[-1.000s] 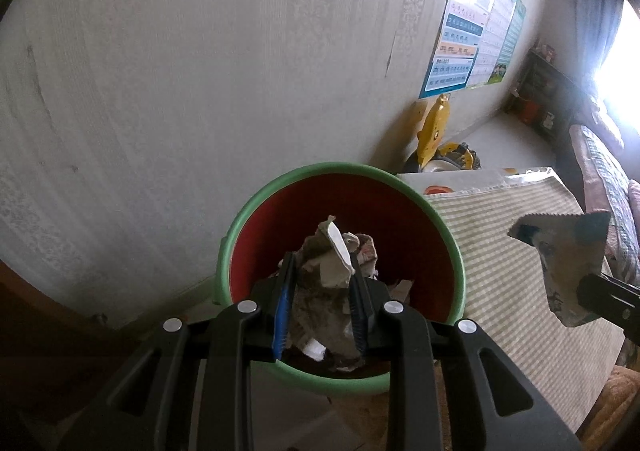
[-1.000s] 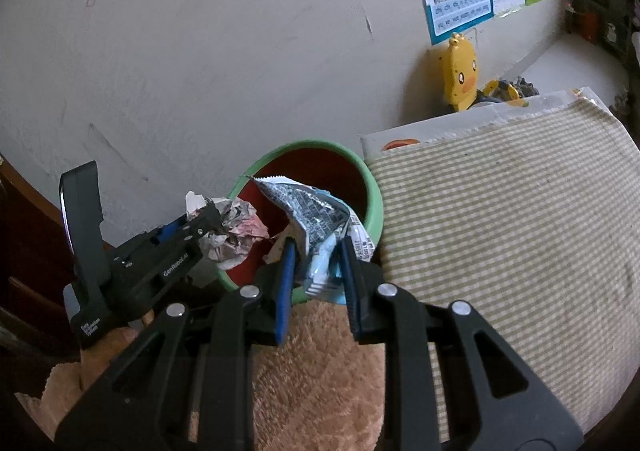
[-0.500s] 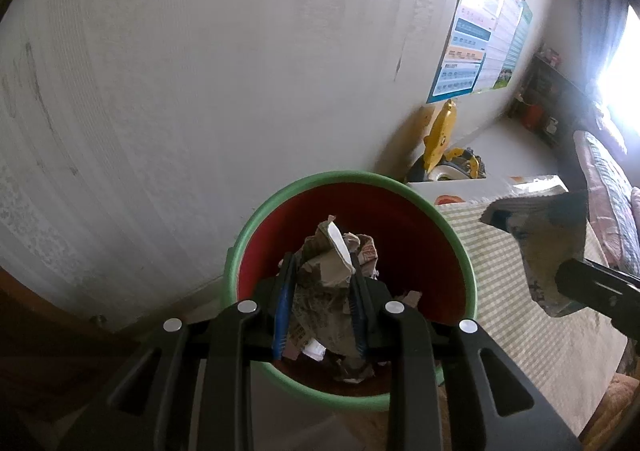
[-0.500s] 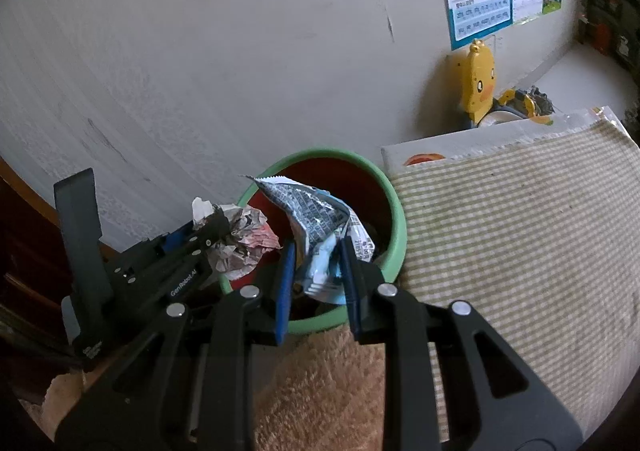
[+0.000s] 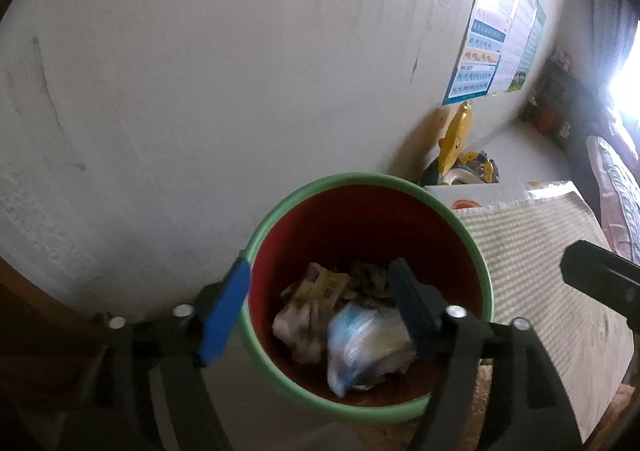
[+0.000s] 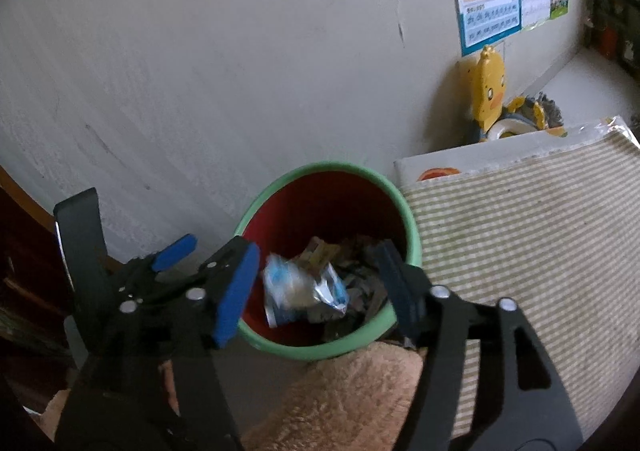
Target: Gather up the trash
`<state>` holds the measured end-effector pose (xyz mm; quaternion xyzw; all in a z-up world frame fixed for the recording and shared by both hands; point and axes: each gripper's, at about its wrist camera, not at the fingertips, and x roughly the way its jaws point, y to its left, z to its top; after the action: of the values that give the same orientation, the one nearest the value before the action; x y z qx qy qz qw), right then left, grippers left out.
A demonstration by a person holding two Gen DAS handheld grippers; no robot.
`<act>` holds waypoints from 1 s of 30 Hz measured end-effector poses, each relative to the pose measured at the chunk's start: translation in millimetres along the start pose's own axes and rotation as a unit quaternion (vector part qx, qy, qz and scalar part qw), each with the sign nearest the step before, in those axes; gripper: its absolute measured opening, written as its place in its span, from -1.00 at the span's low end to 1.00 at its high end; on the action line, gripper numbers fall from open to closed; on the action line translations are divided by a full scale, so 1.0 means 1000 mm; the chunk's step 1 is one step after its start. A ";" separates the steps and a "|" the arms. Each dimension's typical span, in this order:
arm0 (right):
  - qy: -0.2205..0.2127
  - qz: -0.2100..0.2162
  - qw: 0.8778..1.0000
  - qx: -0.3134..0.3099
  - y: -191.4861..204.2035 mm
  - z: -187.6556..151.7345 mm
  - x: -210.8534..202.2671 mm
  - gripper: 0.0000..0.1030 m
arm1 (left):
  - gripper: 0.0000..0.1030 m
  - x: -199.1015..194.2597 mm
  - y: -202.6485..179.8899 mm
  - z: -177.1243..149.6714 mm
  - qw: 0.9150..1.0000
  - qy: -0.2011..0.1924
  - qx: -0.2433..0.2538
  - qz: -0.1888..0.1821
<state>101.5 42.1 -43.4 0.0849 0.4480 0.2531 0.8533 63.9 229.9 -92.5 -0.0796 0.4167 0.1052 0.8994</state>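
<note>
Trash: a blurred blue-and-white plastic wrapper (image 5: 362, 347) sits in the round red bin with a green rim (image 5: 476, 251), beside a crumpled printed paper ball (image 5: 298, 325) and a yellow-labelled scrap (image 5: 328, 283); darker scraps lie behind them.
Wrapper, right view: the same wrapper (image 6: 300, 289) shows between the spread fingers, over the bin (image 6: 412, 223) mouth; whether it is resting is unclear.
Left claw (image 5: 320, 309): released, jaws wide apart above the bin, holding nothing.
Right claw (image 6: 316, 283): released too, fingers straddling the bin's near rim.
Bin position: against the pale textured wall (image 5: 200, 71), just beside a green-and-white checked cloth (image 6: 520, 235).
Nearby: tan fleecy fabric (image 6: 352, 399) under the right claw; a yellow duck-shaped toy (image 6: 490, 89) below a blue wall chart (image 6: 490, 7).
</note>
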 end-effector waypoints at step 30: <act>-0.296 -0.253 0.918 0.072 -0.132 -0.093 -0.228 0.91 | 0.85 -0.162 -0.206 -0.012 0.946 -0.279 0.112 -0.120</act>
<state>-34.5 -194.5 17.9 0.1010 0.1984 -0.0411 0.9740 5.5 8.5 35.0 0.0047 0.1461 -0.0324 0.9887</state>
